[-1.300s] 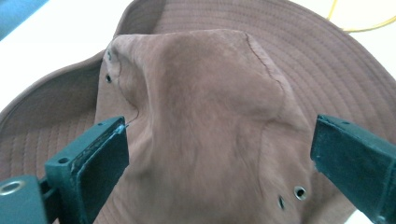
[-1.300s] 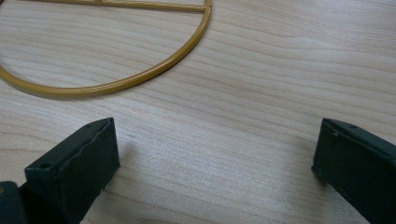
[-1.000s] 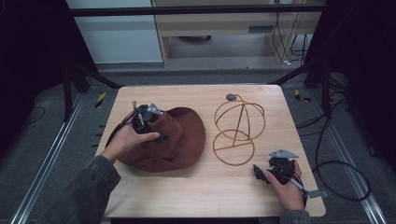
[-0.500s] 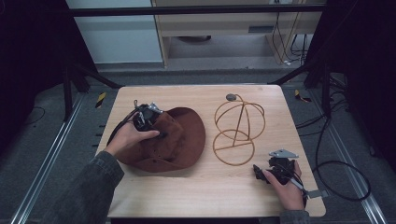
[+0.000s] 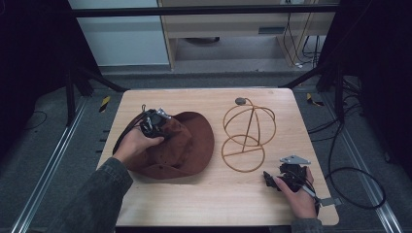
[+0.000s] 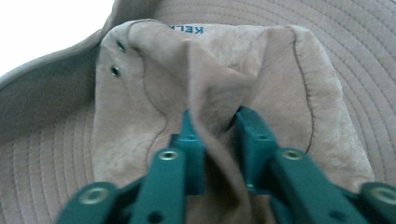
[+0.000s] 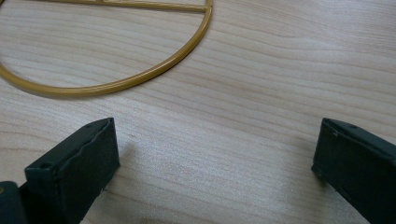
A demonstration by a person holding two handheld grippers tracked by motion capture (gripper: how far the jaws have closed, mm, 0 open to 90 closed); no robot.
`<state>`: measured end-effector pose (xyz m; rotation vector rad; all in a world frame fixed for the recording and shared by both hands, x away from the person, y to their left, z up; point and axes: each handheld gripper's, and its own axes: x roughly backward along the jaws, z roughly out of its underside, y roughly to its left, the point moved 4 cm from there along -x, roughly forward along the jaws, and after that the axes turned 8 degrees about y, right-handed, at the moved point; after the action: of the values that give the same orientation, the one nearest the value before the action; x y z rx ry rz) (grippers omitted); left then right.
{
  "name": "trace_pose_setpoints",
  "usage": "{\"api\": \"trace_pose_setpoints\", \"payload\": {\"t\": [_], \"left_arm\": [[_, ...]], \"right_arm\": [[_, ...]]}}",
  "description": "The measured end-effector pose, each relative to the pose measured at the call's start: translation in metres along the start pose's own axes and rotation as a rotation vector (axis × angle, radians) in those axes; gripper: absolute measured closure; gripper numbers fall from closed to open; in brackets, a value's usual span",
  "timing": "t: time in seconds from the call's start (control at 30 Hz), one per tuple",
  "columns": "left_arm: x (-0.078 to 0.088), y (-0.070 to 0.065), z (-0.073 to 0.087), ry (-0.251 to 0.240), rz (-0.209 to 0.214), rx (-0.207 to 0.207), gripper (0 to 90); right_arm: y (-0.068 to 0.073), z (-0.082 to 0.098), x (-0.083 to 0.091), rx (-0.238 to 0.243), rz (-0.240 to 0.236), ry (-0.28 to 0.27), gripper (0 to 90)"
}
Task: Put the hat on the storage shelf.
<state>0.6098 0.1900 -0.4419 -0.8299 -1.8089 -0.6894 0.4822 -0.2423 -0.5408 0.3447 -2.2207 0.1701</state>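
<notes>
Nearest the lower edge of the high view, the right gripper [image 5: 270, 178] is seen resting on the table [image 5: 204, 204] at its near right corner, held in the right hand [image 5: 297, 196]. In the right gripper view its jaws are spread wide with bare wood between them; nothing is gripped. A cable [image 5: 350, 174] is trailed off the table edge to the right.

Just beyond the right gripper, the flat ring base of the wire hat stand [image 5: 244, 138] is observed, standing upright on the table. Part of that ring [image 7: 116, 84] is recorded in the right gripper view, apart from both jaws. The stand is an open frame of gold-coloured wire with a small dark knob at the top; nothing is hung on it or placed inside it.

At the left half of the table, the brown hat [image 5: 187, 145] is found lying brim-down, near the stand but not touching it. The left gripper [image 5: 163, 127] is held over its crown by the left hand [image 5: 133, 145]. In the left gripper view a raised fold of the crown fabric [image 6: 215, 107] is seen pinched between the two jaws, which have just been closing; the pads are pressed against the fold on both sides. Two small eyelets [image 6: 117, 58] are noted on the crown's side, and the stitched brim [image 6: 359, 70] is spread around it.
</notes>
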Motion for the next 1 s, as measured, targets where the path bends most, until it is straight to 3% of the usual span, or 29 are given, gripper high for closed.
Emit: {"api": "trace_pose_setpoints", "payload": {"t": [0.03,0.23,0.6,1.0], "left_arm": [[0.000,0.000,0.000,-0.005,0.002,0.003,82.8],[0.007,-0.002,0.001,-0.026,-0.013,0.000,87.6],[0.028,-0.008,0.005,-0.081,-0.023,-0.017,88.6],[0.068,-0.025,0.007,-0.187,-0.056,-0.046,88.8]], "right_arm": [[0.000,0.000,0.000,0.000,0.000,0.000,0.4],[0.000,0.000,0.000,-0.001,0.000,0.000,0.4],[0.000,0.000,0.000,0.000,-0.002,0.000,0.4],[-0.003,0.001,0.001,0.005,-0.008,0.000,0.6]]}}
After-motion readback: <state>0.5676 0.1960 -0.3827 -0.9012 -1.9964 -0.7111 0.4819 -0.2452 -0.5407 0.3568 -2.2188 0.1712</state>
